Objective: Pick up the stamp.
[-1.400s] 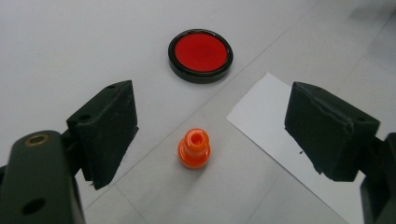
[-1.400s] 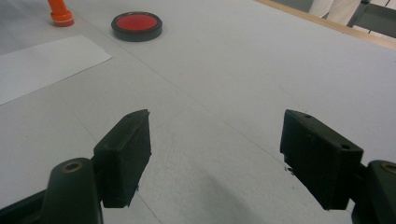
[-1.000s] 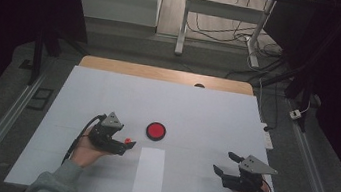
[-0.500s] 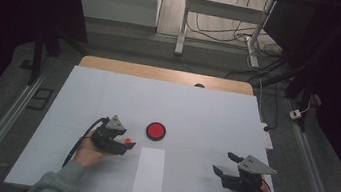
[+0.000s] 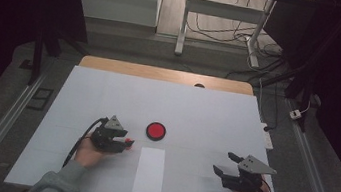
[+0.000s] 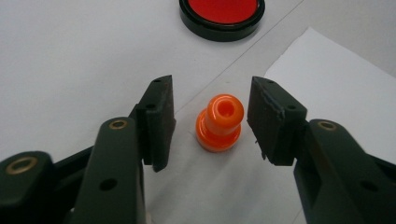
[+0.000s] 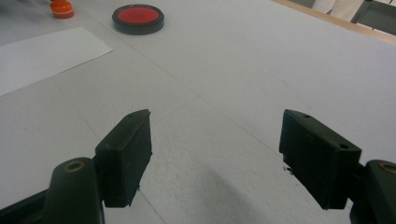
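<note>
Item: small orange peg (image 6: 219, 123), standing upright on the white surface (image 5: 206, 116), knob end up, just beside the corner of a white sheet of paper (image 5: 150, 171) and short of the red disc (image 5: 155, 131). We find it directly between the fingers (image 6: 159, 121) of the left gripper (image 5: 121, 142), which are spread, one on each side, neither touching it. We judge a straight closing would pinch it across its narrow neck. Right gripper (image 5: 226, 170): fingers spread, holding nothing, resting well apart from the peg.
</note>
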The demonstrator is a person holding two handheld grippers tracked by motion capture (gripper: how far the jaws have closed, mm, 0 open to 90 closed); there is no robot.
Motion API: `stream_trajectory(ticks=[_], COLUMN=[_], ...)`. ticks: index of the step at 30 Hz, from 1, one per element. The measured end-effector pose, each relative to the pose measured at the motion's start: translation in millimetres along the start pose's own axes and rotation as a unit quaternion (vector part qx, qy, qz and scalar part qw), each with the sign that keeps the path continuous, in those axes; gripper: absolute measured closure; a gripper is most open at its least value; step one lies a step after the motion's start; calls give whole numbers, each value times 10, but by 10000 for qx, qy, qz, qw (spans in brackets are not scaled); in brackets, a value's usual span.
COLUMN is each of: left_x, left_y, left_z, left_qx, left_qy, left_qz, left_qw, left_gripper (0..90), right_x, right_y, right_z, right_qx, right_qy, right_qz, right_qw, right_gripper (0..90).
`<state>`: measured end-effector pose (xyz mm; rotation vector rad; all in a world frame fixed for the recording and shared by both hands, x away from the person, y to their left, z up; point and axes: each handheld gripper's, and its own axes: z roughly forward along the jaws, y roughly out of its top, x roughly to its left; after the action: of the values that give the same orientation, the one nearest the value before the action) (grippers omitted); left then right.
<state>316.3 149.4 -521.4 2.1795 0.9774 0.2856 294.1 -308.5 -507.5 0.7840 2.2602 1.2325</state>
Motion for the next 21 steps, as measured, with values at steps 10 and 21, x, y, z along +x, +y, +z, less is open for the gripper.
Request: stream_trajectory(ticks=[10,21], left_x=[-8,-7], left_y=[-5,-9], left_z=[25,26], left_qx=[60,56], left_qy=[-126,-151], left_qz=[95,156], left_qw=[9999,9997], left_gripper=[657,711], right_x=[-4,-3], right_y=[-5,-9], right_z=[2,3], right_qx=[6,16], right_qy=[18,0], right_qz=[-3,-10], right_qw=[10000,10000], right_gripper=[249,250])
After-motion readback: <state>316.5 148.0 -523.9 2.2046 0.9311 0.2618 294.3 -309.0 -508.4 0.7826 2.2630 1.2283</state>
